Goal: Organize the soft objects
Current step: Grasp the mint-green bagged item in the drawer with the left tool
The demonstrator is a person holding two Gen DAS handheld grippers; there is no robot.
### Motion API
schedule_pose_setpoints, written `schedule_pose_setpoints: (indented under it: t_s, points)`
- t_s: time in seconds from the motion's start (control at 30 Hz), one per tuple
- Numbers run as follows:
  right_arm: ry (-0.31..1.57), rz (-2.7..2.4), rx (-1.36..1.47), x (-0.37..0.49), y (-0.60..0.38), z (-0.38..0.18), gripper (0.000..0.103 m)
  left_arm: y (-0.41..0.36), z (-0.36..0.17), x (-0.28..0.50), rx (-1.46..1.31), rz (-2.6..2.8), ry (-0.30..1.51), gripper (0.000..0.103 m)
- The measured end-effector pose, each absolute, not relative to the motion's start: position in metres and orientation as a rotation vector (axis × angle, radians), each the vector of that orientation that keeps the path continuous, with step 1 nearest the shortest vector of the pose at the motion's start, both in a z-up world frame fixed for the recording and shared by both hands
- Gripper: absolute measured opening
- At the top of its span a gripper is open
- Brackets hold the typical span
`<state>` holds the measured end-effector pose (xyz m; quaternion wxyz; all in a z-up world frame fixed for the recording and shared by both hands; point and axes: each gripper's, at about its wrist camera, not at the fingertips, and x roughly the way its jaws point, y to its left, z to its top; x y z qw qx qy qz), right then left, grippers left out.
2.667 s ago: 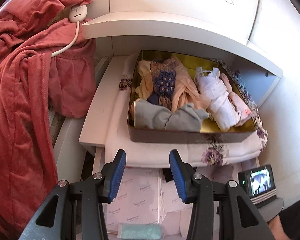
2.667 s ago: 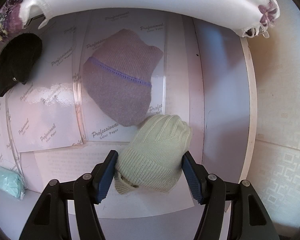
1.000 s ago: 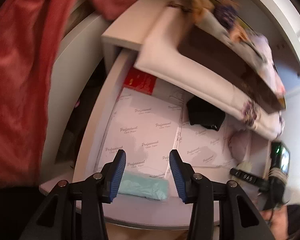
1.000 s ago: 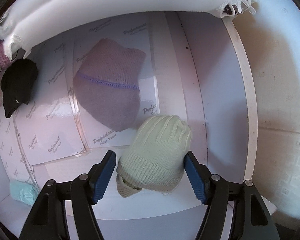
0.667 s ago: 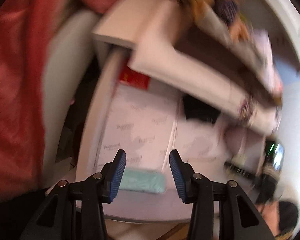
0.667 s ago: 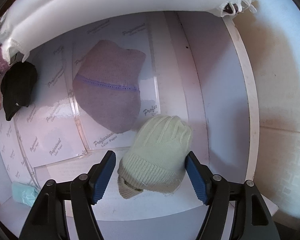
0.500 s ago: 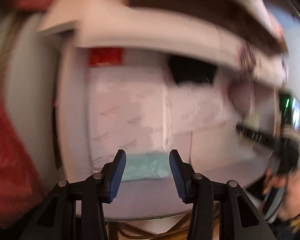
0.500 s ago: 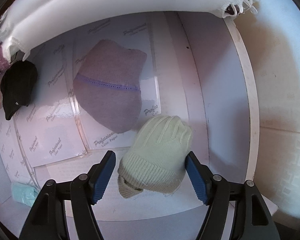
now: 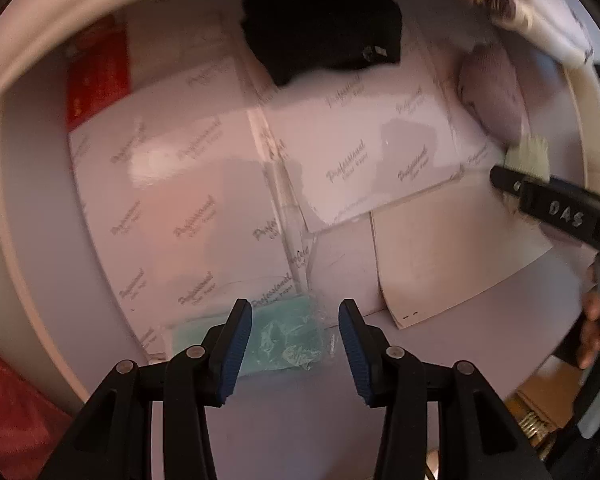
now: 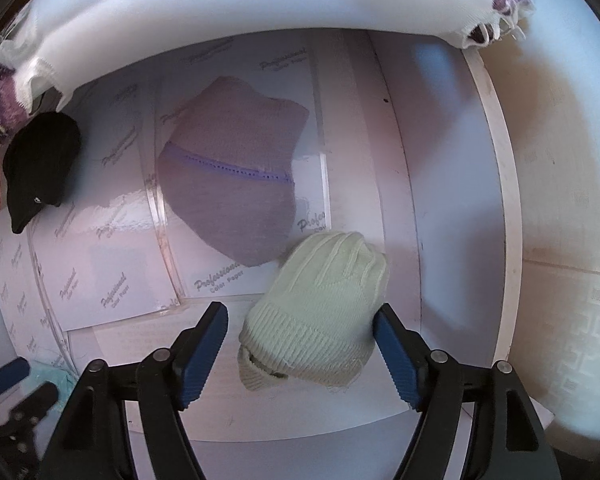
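Both the left gripper and the right gripper have glossy black plastic frames with round silver screws and ribbed blue finger pads, the right one lettered "DAS".

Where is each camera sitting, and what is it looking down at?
Left wrist: sits on the left gripper, looking steeply down at the teal packet; the person's other hand shows.
Right wrist: sits on the right gripper, looking straight down at the cream knit hat, between jaws that have just been opening.
Both show the black hat and the lilac hat.
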<state>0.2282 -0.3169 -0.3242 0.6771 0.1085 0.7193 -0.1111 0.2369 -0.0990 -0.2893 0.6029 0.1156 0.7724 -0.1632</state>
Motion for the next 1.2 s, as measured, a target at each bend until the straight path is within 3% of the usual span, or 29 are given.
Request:
schedule_pose_setpoints:
  t_s: [0.37, 0.7, 0.87, 1.2]
  points:
    - [1.606, -0.233, 0.231, 0.232, -0.309, -0.323, 0.076, -0.096, -0.304, 0.241, 0.366, -0.280, 1.748, 0.045]
    - [1.602, -0.227, 0.245, 0.229, -0.314, -0.319, 0.076, -0.058, -0.263, 0.273, 0.093, -0.177, 1.658, 0.045]
    - [1.602, -0.225, 0.255, 0.227, -0.319, -0.319, 0.076, -0.077, -0.264, 0.261, 0.217, -0.305, 1.694, 0.061]
    - [1.600, -0.223, 0.258, 0.228, -0.321, -0.317, 0.076, -0.101, -0.290, 0.244, 0.341, -0.384, 1.780, 0.062]
